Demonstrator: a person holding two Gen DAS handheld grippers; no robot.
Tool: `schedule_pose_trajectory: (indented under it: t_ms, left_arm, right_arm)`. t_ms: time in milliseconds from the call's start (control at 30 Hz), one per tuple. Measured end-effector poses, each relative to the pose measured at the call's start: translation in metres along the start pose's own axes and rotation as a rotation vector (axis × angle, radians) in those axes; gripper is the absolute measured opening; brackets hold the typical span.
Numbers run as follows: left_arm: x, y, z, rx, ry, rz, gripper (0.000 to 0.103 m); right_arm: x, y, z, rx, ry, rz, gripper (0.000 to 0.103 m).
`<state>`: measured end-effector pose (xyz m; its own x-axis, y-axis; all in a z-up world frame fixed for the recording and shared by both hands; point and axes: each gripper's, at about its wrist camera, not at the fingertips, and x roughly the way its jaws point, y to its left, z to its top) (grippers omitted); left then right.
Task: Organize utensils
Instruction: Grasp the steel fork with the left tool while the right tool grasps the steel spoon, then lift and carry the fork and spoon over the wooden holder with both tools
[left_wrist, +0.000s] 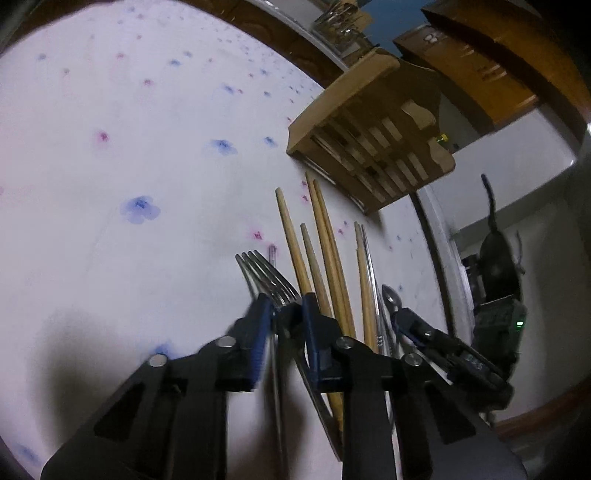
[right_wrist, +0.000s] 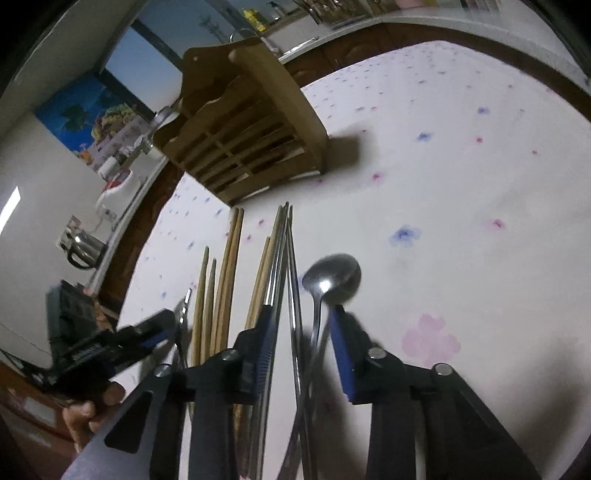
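the left gripper (left_wrist: 284, 314) has its two blue fingers (left_wrist: 258, 332) close together around the neck of a fork (left_wrist: 266, 273), and they look pinched on it. the fork's prongs stick out just past the tips. right beside it, on the right, lie wooden chopsticks (left_wrist: 325, 251) in a row, then thin metal chopsticks (left_wrist: 369, 266).

the right gripper (right_wrist: 303, 317) has its fingers a bit apart, one on each side of a spoon (right_wrist: 332, 277) handle. i cannot tell if the pads press on it. the spoon's bowl sits just past the tips. the metal chopsticks (right_wrist: 291, 280) lie against the left finger and crowd the spoon.

everything lies on a white tablecloth (left_wrist: 147, 147) with little blue and pink flowers. further ahead stands a wooden holder (left_wrist: 373, 147) with slots, just past the chopstick tips. far behind is a kitchen counter (right_wrist: 332, 33).
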<state>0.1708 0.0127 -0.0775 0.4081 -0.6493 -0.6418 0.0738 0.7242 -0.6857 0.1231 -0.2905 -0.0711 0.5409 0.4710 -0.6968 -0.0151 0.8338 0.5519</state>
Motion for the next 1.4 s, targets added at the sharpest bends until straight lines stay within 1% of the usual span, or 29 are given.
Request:
schedule_pose_trajectory:
  t_ms: [67,100,133,200,300,500,600,733,900,967,1233,1367,1400]
  left_arm:
    - [0.003,0.004,0.003,-0.022,0.013,-0.036,0.01]
    - [0.003,0.003,0.003,-0.022,0.016,-0.046,0.008]
    - [0.004,0.001,0.003,-0.017,0.016,-0.043,0.007]
    - [0.002,-0.005,0.002,0.001,0.009,-0.026,0.007]
    - [-0.007,-0.011,0.0,0.001,-0.003,-0.066,0.005]
    - [-0.037,-0.035,-0.006,0.059,-0.063,-0.115,0.003]
    - [-0.055,-0.048,-0.008,0.09,-0.103,-0.128,0.002]
    - [-0.077,-0.063,-0.007,0.136,-0.161,-0.14,0.002]
    - [-0.102,-0.083,-0.001,0.212,-0.25,-0.123,0.002]
    - [-0.106,-0.089,0.002,0.237,-0.269,-0.117,0.002]
    - [-0.118,-0.117,0.035,0.309,-0.35,-0.104,0.002]
    - [-0.12,-0.138,0.064,0.354,-0.405,-0.084,0.002]
    - [-0.12,-0.145,0.076,0.364,-0.421,-0.081,0.002]
  right_arm:
    - [0.004,-0.003,0.005,0.011,0.002,0.005,0.022]
    - [0.006,-0.005,0.007,0.019,0.003,0.004,0.012]
    - [0.008,-0.008,0.008,0.03,0.012,0.002,0.006]
    - [0.007,-0.011,0.009,0.047,0.011,0.02,0.005]
    - [-0.003,-0.009,0.007,0.046,-0.014,0.029,0.002]
    - [-0.032,0.007,0.009,-0.006,-0.089,0.033,0.002]
    - [-0.045,0.017,0.01,-0.03,-0.119,0.042,0.002]
    - [-0.068,0.032,0.015,-0.077,-0.182,0.038,0.002]
    - [-0.093,0.051,0.023,-0.136,-0.27,0.013,0.002]
    - [-0.099,0.058,0.028,-0.16,-0.3,-0.002,0.002]
    - [-0.113,0.077,0.056,-0.225,-0.382,-0.035,0.002]
    - [-0.119,0.089,0.082,-0.261,-0.442,-0.062,0.002]
    - [-0.119,0.091,0.086,-0.27,-0.454,-0.067,0.002]
